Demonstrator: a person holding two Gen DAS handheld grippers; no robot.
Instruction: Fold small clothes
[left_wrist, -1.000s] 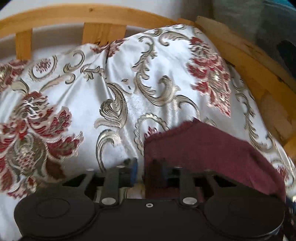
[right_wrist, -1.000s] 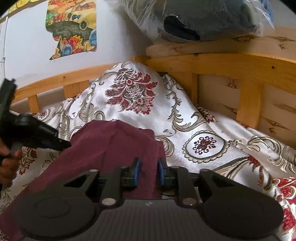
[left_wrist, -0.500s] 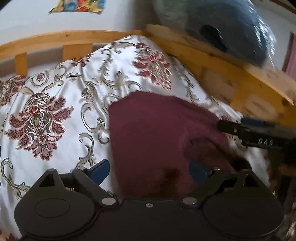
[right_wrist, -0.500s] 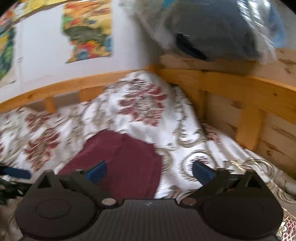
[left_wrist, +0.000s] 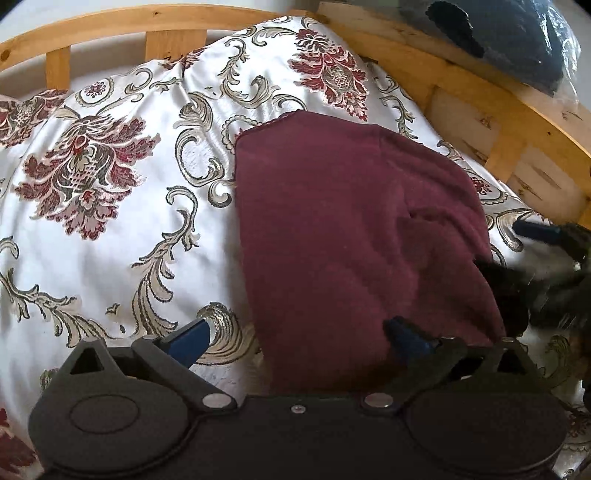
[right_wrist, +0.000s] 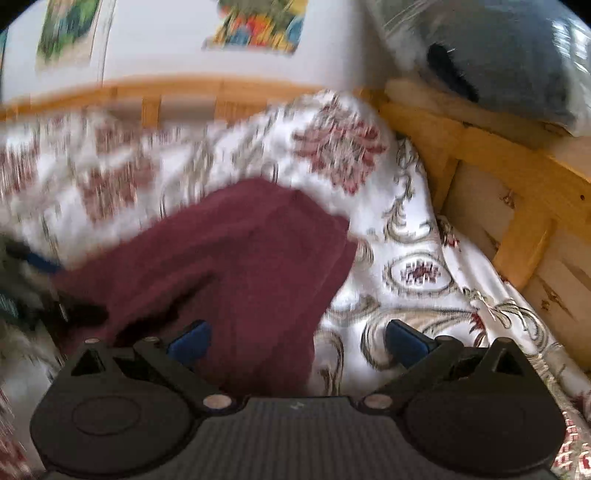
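**Inspector A:** Fingers of the left gripper are noted spread wide in the left wrist view — nothing is held. The maroon garment is seen lying on the patterned bedspread, its near edge reaching down between the two blue pads; the right-hand pad sits over the cloth, the left-hand one over bare bedspread. A raised wrinkle is recorded towards the garment's right side, near the other tool at the frame edge.

**Inspector B:** Right wrist view is blurred. The right gripper is likewise recorded wide open and empty — the garment's right edge falls between its pads. The wooden bed frame is noted close by on the right.

**Inspector A:** Judgement: a fold appears laid and released. Before the next fold, the wrinkle should be smoothed flat and the edges checked for alignment.

**Inspector B:** Agreed. It is advised that both near corners be taken squarely, one layer stack per gripper, so that the bedspread is not pinched along with the cloth.
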